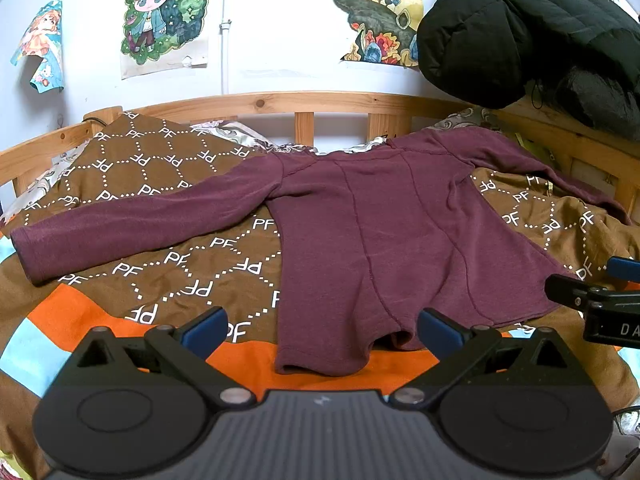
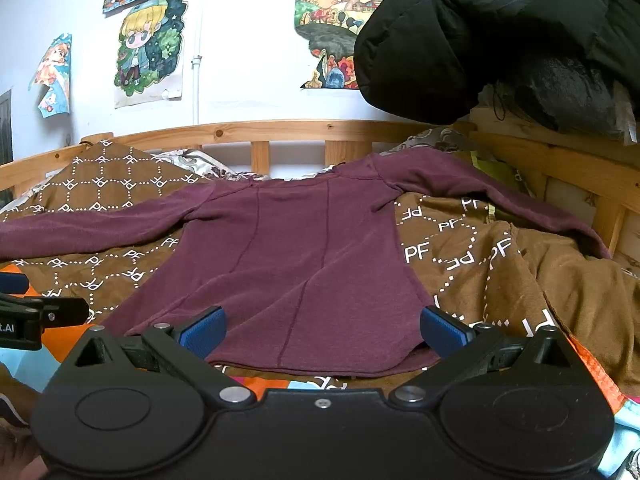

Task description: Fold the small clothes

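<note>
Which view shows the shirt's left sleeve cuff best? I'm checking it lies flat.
The left wrist view: the whole left sleeve shows, cuff included. In the right wrist view, that sleeve runs off the frame edge.

Even, moderately bright indoor light is recorded; shadows are soft. Strong fisheye bending and dark corner vignetting are noted. Focus is acceptable throughout.

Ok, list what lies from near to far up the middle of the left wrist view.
Open left claw → orange stripe of the quilt → hem of the maroon long-sleeved top → its neckline → wooden slatted bed rail → white wall with cartoon posters.
</note>
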